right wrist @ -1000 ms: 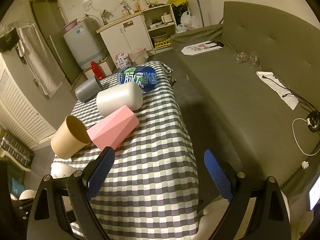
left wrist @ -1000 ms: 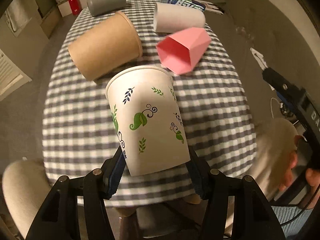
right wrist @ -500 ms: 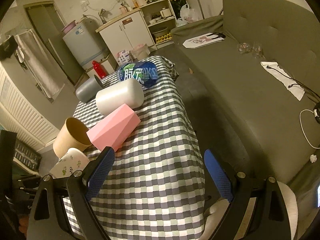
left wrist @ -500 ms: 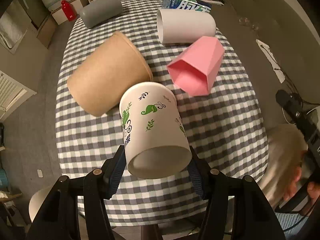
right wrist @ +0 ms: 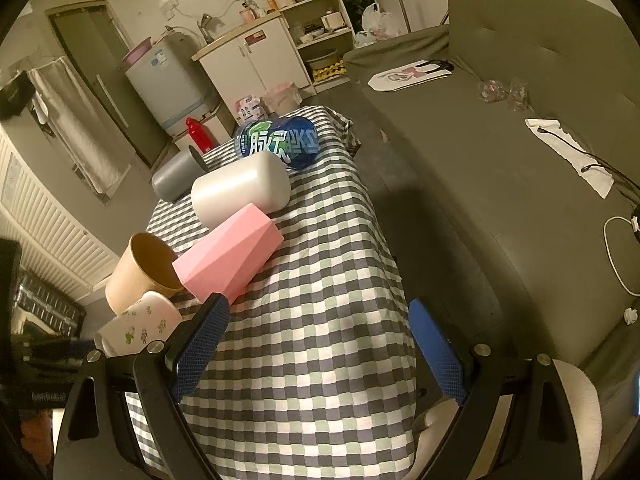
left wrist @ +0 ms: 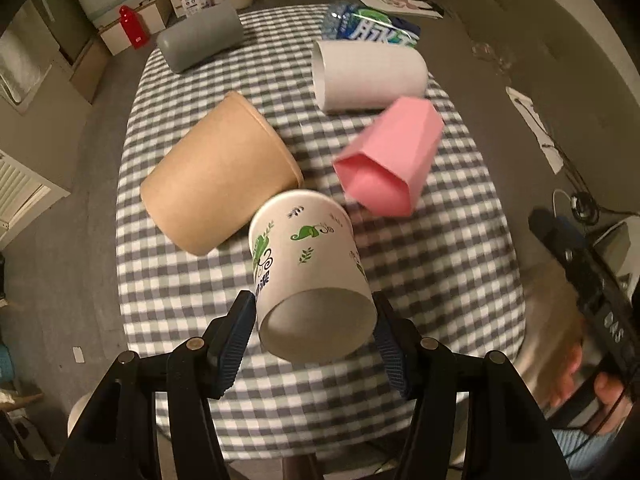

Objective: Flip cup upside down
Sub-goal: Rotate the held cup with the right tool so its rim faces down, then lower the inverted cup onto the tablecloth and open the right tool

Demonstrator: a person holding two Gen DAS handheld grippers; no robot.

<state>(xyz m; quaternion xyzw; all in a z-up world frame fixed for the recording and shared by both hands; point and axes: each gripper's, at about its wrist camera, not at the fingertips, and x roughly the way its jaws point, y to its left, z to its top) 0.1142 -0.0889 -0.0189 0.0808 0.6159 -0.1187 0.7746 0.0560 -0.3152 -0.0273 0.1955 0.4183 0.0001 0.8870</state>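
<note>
Left gripper [left wrist: 314, 330]: clamped on the cup, one blue pad on each side of the wall near its base end.
Right gripper [right wrist: 318, 344]: jaws spread wide, nothing between them, above the near end of the table.
Cup [left wrist: 308, 276]: white paper with green leaf print, held in the air over the near part of the table, tilted; its recessed base faces the left camera and its mouth points away and down toward the cloth. In the right view it [right wrist: 138, 326] shows low at the left, just in front of the brown cup.
Table [left wrist: 440, 264]: covered in a grey and white check cloth.
Brown cup [left wrist: 218, 178]: on its side, just beyond the held cup.
Pink cup [left wrist: 390, 160]: faceted, on its side, blurred in the left view.
White cup [left wrist: 368, 76]: on its side behind the pink cup.
Grey cup [left wrist: 200, 36]: on its side at the far left edge.
Bottle [left wrist: 374, 26]: blue and green label, lying at the far end.
</note>
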